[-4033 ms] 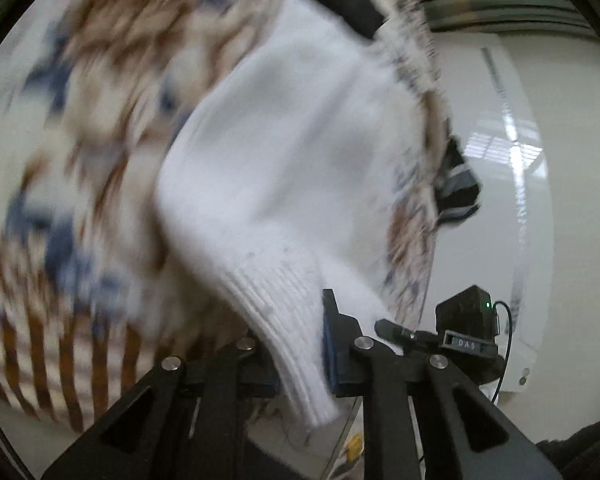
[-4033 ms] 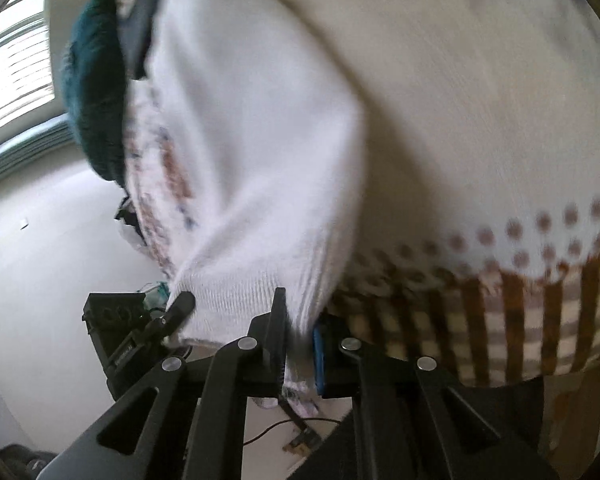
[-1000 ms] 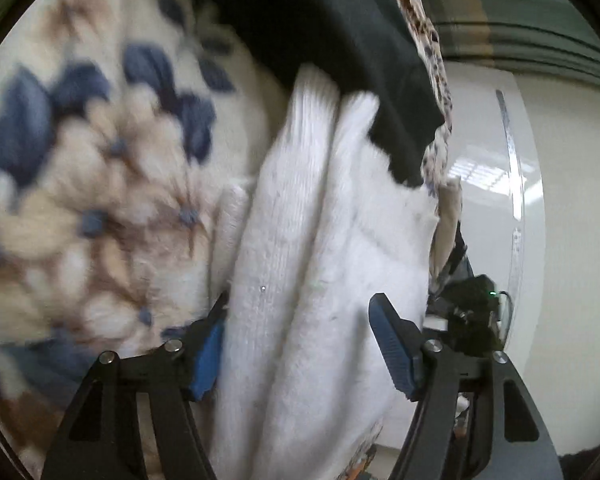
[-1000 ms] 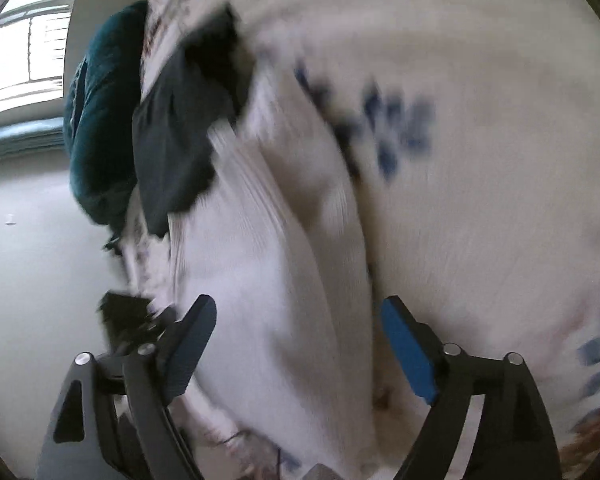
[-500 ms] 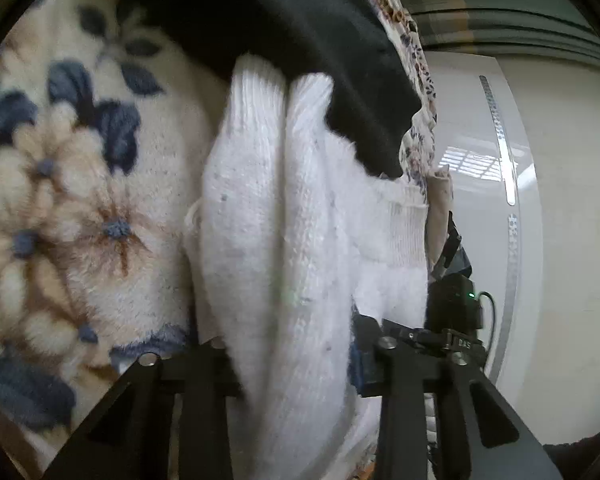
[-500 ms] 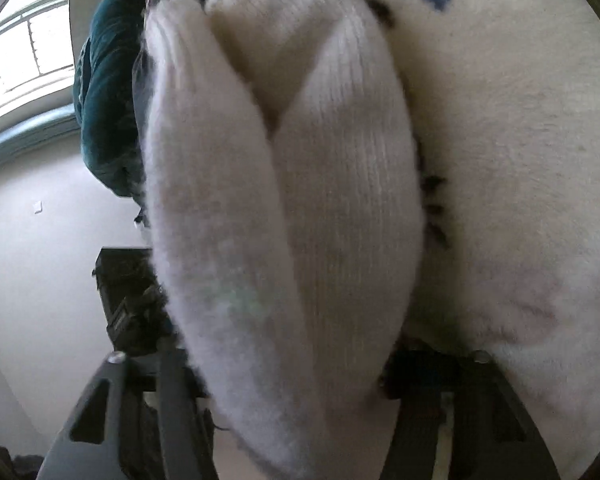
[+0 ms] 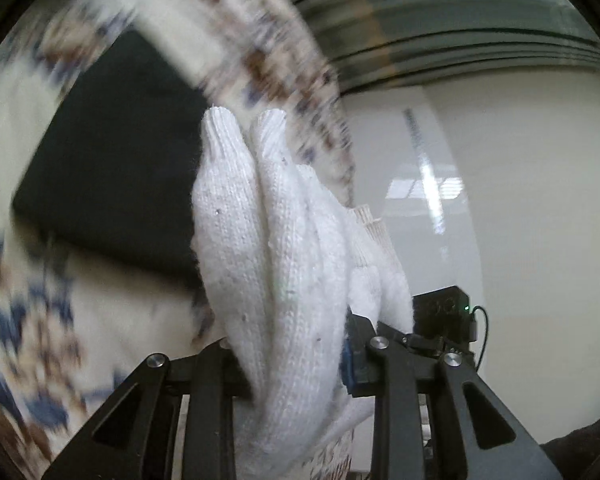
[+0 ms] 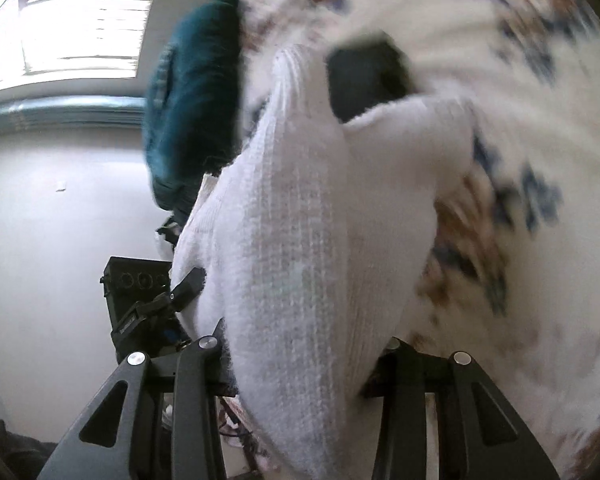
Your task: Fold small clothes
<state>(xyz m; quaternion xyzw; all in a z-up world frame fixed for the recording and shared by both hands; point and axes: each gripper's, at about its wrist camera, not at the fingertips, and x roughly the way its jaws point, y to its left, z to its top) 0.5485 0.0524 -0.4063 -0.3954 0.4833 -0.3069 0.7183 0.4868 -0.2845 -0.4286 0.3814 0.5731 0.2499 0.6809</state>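
Left wrist view, nearest first. My left gripper (image 7: 290, 360) pinches a bunched fold of the white knitted garment (image 7: 276, 264); its jaws have just been closing, and the knit now fills the gap between them. The blue pad (image 7: 350, 360) of the finger at 4 o'clock presses against the cloth; the opposite pad is hidden behind the knit. The garment rises from the jaws toward 12 o'clock as two rounded ribbed folds. Behind it, from 9 to 11 o'clock, lies a black cloth (image 7: 116, 168) on the floral blanket (image 7: 40, 320), cream with blue and brown flowers, blurred. At 4 o'clock, just beyond the finger, stands a small black device (image 7: 444, 312) with a green light, against a pale floor.

Right wrist view, nearest first. My right gripper (image 8: 304, 356) clamps a thicker bundle of the same white garment (image 8: 300, 240); its jaws have likewise just been closing, and both pads are buried under the knit. The cloth climbs from the jaws toward 12 o'clock. At 1 o'clock a corner of the black cloth (image 8: 368, 76) shows above it. The floral blanket (image 8: 520, 160) fills the field from 1 to 5 o'clock. At 11 o'clock lies a dark teal fabric (image 8: 196, 112); at 8 o'clock, a black device (image 8: 136, 280); at 10 o'clock, farthest, a bright window (image 8: 72, 24).
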